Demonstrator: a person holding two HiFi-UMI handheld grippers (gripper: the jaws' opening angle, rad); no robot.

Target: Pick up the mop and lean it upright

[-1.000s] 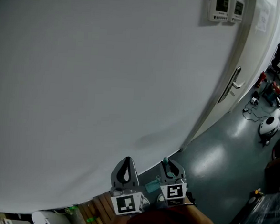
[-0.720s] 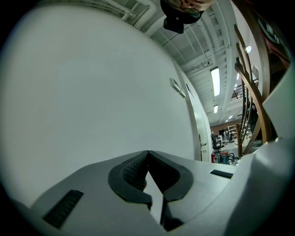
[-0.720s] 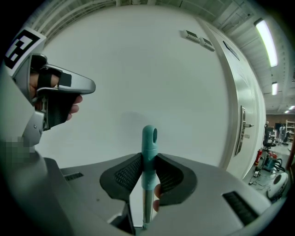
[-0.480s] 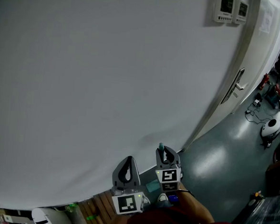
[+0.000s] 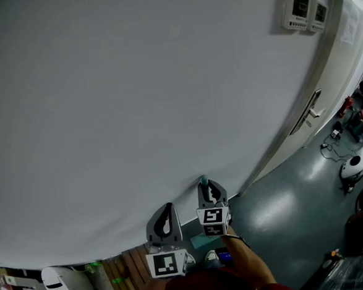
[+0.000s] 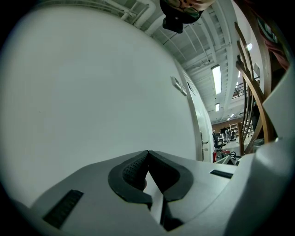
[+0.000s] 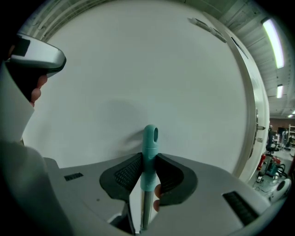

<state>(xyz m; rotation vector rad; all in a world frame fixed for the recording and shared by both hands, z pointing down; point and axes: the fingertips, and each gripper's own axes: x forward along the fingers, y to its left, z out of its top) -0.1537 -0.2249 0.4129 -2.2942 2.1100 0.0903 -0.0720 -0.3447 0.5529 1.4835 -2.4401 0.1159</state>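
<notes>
White wall (image 5: 141,95) fills the left and centre of the head view; open grey floor (image 5: 288,211) lies lower right, cluttered only at its far edge. Lower centre, the left gripper (image 5: 166,208) has its jaws pressed together, empty. Just right, the right gripper (image 5: 209,188) pinches the one mop (image 7: 149,152) by its teal, holed handle end above a metal shaft, near, perhaps touching, the wall. Two grippers, two wall panels (image 5: 301,8) upper right.

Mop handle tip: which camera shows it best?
Right gripper view: the teal mop handle tip sits close, centred, clamped in the right gripper. Head view shows it tiny; left gripper view, not at all.
</notes>
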